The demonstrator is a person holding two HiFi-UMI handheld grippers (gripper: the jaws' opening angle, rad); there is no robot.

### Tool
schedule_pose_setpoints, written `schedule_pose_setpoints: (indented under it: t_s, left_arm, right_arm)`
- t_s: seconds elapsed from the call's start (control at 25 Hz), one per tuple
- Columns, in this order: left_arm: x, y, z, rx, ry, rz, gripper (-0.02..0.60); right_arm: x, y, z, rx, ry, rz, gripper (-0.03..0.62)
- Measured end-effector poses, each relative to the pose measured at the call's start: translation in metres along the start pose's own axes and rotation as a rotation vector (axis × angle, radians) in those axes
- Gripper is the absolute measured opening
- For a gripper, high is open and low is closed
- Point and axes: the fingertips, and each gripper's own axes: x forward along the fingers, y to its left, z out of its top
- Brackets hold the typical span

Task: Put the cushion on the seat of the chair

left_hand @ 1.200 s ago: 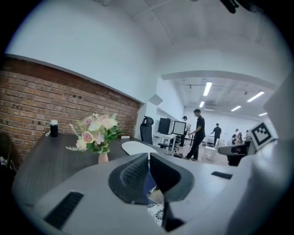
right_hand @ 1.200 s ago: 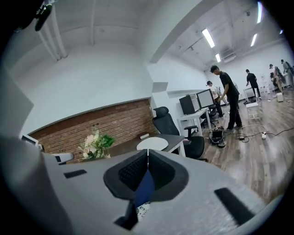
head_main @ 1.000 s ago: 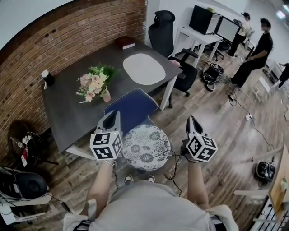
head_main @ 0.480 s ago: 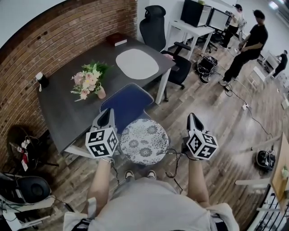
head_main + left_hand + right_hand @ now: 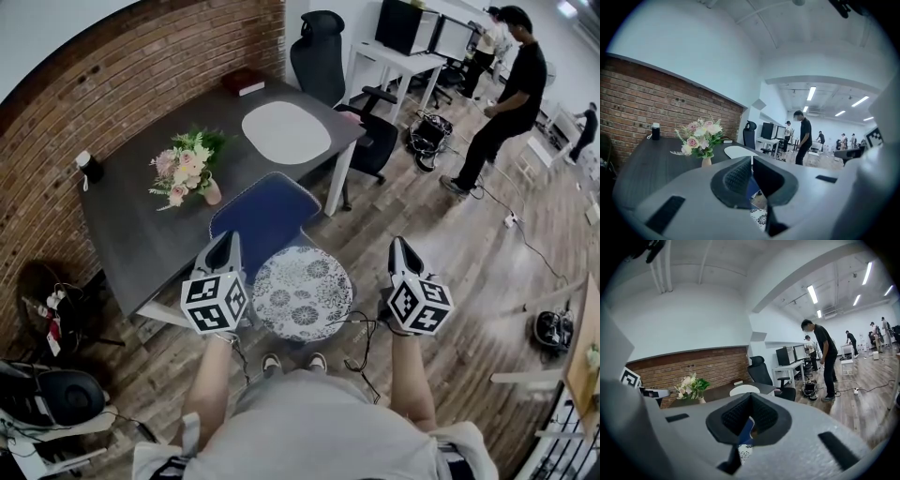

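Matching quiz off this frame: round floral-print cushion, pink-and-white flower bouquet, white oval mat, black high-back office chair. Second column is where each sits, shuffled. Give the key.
1. round floral-print cushion
2. pink-and-white flower bouquet
3. white oval mat
4. black high-back office chair

A. on the floor past the table's far end
B. on the dark table, at the end nearest the office chair
C. on the blue chair
D. on the dark table, further from the office chair

Pairs: 1-C, 2-D, 3-B, 4-A
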Motion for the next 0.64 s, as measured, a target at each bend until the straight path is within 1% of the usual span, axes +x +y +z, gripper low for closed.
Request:
schedule_pose_setpoints:
  t_s: [0.24, 0.64]
  left_arm:
    - [0.001, -0.005, -0.011, -0.002, 0.017, -0.021, 0.014]
    - [0.011, -0.001, -0.012, 0.005, 0.029, -0.032, 0.014]
  right_arm:
    - [0.003, 0.001, -0.003, -0.009, 0.010, -0.009, 0.002]
    - [0.009, 0.002, -0.005, -0.007, 0.015, -0.017, 0.002]
